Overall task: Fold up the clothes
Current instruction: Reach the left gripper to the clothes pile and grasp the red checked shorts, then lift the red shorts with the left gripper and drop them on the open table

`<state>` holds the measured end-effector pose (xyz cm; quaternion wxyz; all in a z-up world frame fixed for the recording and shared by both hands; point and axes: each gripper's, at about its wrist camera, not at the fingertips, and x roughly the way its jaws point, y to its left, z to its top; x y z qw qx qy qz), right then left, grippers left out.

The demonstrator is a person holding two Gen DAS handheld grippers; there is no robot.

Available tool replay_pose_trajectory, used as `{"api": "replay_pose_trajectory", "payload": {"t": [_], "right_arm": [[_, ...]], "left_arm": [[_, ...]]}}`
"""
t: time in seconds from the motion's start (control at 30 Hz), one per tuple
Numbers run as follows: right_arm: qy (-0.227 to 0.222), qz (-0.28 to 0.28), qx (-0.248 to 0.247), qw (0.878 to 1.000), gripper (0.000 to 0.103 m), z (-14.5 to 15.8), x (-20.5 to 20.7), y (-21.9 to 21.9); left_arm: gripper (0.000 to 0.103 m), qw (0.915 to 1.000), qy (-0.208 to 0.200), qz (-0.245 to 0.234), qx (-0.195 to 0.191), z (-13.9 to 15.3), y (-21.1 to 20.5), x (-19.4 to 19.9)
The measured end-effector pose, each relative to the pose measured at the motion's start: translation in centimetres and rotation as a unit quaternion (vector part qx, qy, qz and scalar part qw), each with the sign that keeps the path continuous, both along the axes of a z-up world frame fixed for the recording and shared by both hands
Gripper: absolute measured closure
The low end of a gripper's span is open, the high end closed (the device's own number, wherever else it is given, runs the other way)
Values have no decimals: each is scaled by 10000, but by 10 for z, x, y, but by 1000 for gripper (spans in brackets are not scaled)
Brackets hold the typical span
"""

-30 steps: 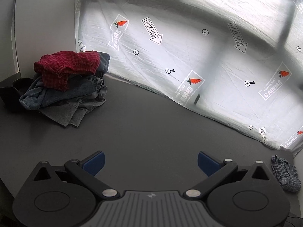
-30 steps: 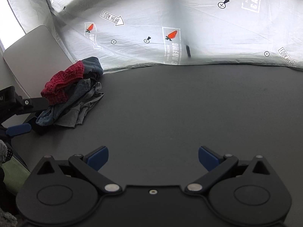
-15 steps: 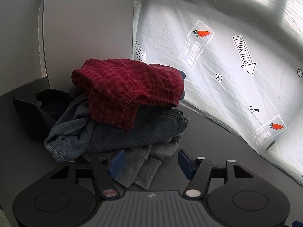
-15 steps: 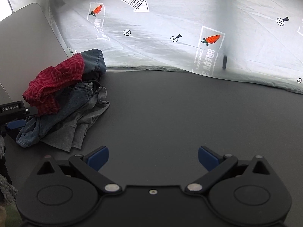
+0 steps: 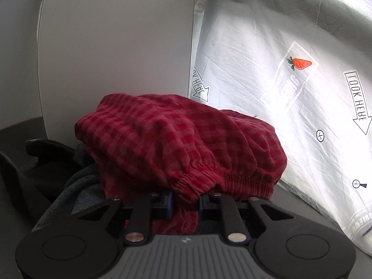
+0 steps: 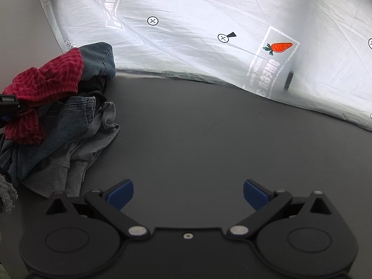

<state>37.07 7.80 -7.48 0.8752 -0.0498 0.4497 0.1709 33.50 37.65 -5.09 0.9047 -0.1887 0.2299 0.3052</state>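
Red checked shorts [image 5: 176, 139] lie on top of a pile of clothes at the table's far left; they also show in the right wrist view [image 6: 44, 81]. My left gripper [image 5: 185, 203] is shut on the red shorts at their elastic waistband. Under them lie blue denim [image 6: 69, 121] and a grey garment [image 6: 81, 153]. My right gripper [image 6: 188, 194] is open and empty above the dark table [image 6: 209, 139], to the right of the pile.
A white printed sheet [image 6: 232, 23] hangs along the table's back edge. A pale panel [image 5: 116, 46] stands behind the pile. A black garment [image 5: 34, 162] lies at the pile's left side.
My left gripper moved in to the pile and closed on the red shorts' waistband. My right gripper moved a little closer to the pile, still open.
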Motion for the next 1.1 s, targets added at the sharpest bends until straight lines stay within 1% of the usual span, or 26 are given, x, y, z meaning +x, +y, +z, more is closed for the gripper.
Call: {"api": "replay_pose_trajectory", "payload": {"t": [0.03, 0.07, 0.1, 0.13, 0.23, 0.33, 0.4, 0.43, 0.5, 0.53, 0.63, 0.67, 0.7, 0.73, 0.77, 0.8, 0.83, 0.9, 0.93, 1.0, 1.07, 1.1], "right_arm": [[20, -18, 27, 10000, 1, -1, -3, -3], [41, -45, 60, 10000, 1, -2, -6, -7], [28, -76, 89, 9999, 1, -2, -9, -11], [-28, -107, 103, 9999, 1, -1, -13, -15], [-367, -294, 150, 9988, 1, 10, -27, -39], [-621, -727, 359, 9948, 1, 22, -42, -82], [-763, -1094, 509, 9898, 1, 30, -57, -119], [-836, -1280, 541, 9868, 1, 33, -66, -142], [-975, -1654, 548, 9799, 1, 38, -87, -190], [-1013, -1820, 522, 9767, 1, 39, -96, -212], [-991, -2479, 356, 9630, 1, 40, -128, -289], [-992, -2733, 339, 9562, 1, 42, -140, -317], [-997, -2987, 328, 9485, 1, 43, -152, -345], [-1008, -3195, 293, 9417, 1, 44, -163, -369], [-1021, -3373, 236, 9356, 1, 45, -170, -391], [-1035, -3520, 180, 9301, 1, 45, -176, -410], [-1051, -3660, 127, 9246, 1, 45, -182, -428], [-1072, -3817, 107, 9180, 1, 44, -190, -456], [-1039, -3848, 96, 9171, 1, 41, -192, -466], [-933, -3862, 62, 9176, 1, 35, -195, -481], [-849, -3792, 14, 9214, 1, 28, -199, -490], [-842, -3730, -17, 9240, 1, 25, -201, -492]], "left_arm": [[84, 9998, -89, -97, 125, 5, -7, -3], [85, 9990, -213, -301, 270, 13, -16, -7], [90, 9979, -280, -480, 332, 20, -26, -10], [98, 9966, -337, -653, 380, 28, -35, -12], [98, 9909, -546, -1177, 367, 52, -72, -20], [98, 9772, -822, -1900, 472, 79, -137, -31], [97, 9618, -1026, -2507, 394, 95, -187, -40], [97, 9554, -1073, -2730, 332, 100, -206, -42], [97, 9344, -1199, -3351, 176, 107, -261, -43], [97, 9255, -1250, -3574, 95, 110, -282, -42], [97, 8887, -1477, -4307, -545, 122, -365, -41], [97, 8742, -1574, -4535, -738, 128, -392, -44], [96, 8604, -1669, -4740, -847, 134, -417, -48], [96, 8497, -1746, -4893, -901, 139, -438, -52], [96, 8402, -1824, -5014, -972, 144, -459, -55], [96, 8333, -1871, -5090, -1074, 146, -475, -58], [96, 8294, -1891, -5117, -1206, 147, -488, -61], [96, 8248, -1860, -5120, -1518, 143, -506, -67], [96, 8254, -1829, -5097, -1595, 140, -509, -69], [95, 8449, -1586, -4864, -1560, 127, -511, -75], [95, 8661, -1203, -4511, -1786, 106, -494, -74], [91, 8755, -1005, -4324, -1908, 95, -485, -74]]}}
